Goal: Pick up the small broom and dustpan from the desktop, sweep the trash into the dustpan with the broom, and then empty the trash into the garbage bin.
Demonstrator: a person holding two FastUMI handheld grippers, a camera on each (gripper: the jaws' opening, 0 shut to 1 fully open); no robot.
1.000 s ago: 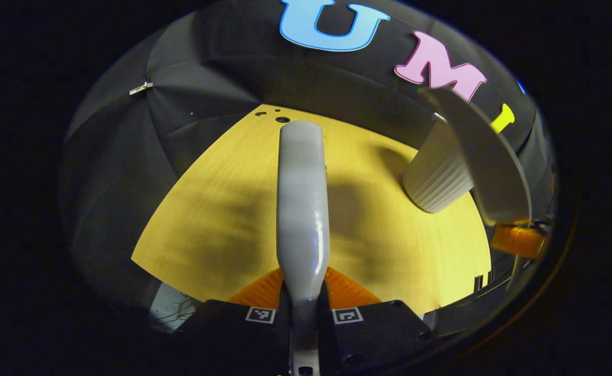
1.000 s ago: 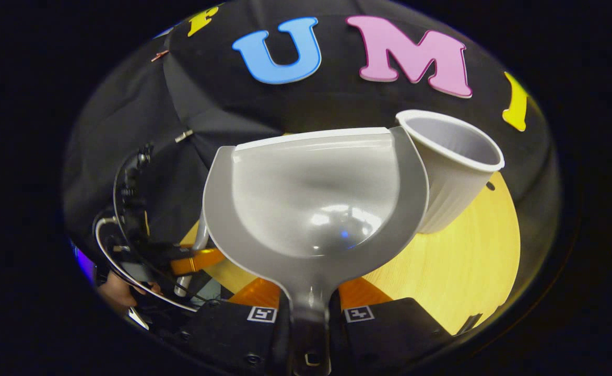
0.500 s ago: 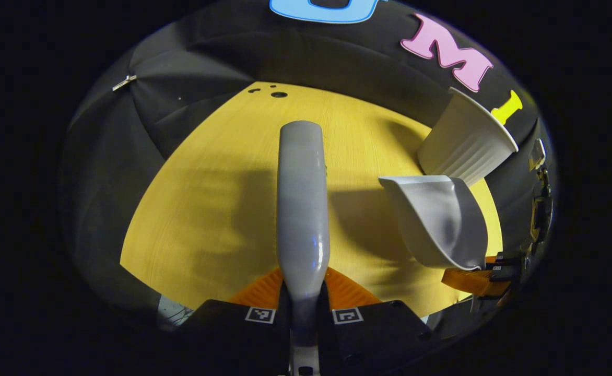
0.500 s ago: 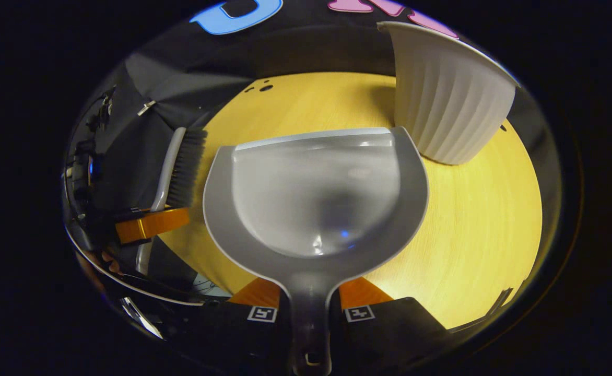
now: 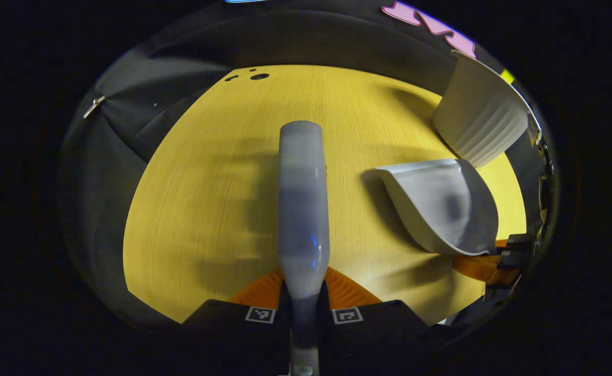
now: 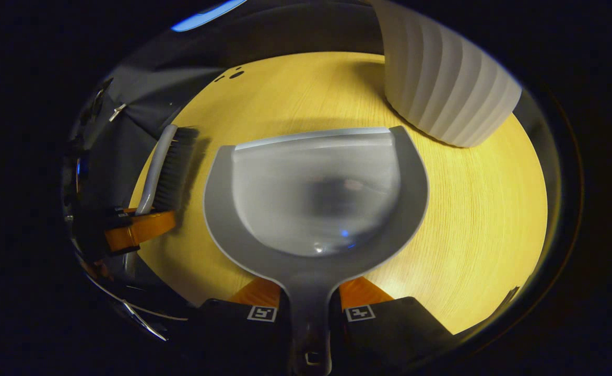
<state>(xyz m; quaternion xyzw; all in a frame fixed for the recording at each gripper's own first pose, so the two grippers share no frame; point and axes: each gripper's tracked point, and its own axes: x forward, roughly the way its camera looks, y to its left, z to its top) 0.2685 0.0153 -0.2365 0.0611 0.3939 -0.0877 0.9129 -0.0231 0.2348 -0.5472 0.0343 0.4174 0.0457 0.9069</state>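
The grey dustpan (image 6: 316,209) is hanging over the yellow counter (image 6: 473,219), its pan lying bare, its handle pinched by the right claw (image 6: 310,300). The left claw (image 5: 304,292) is clamping the broom (image 6: 167,167) beside it. The ribbed white bin (image 6: 442,94) is standing just beyond, its inside hidden.

Pretty basic setup: a yellow wood-grain table (image 5: 207,172) with black cloth (image 5: 144,78) hanging right behind it. A few small dark holes (image 5: 259,77) sit near the table's far edge, and a metal clip (image 5: 93,107) pins the cloth.
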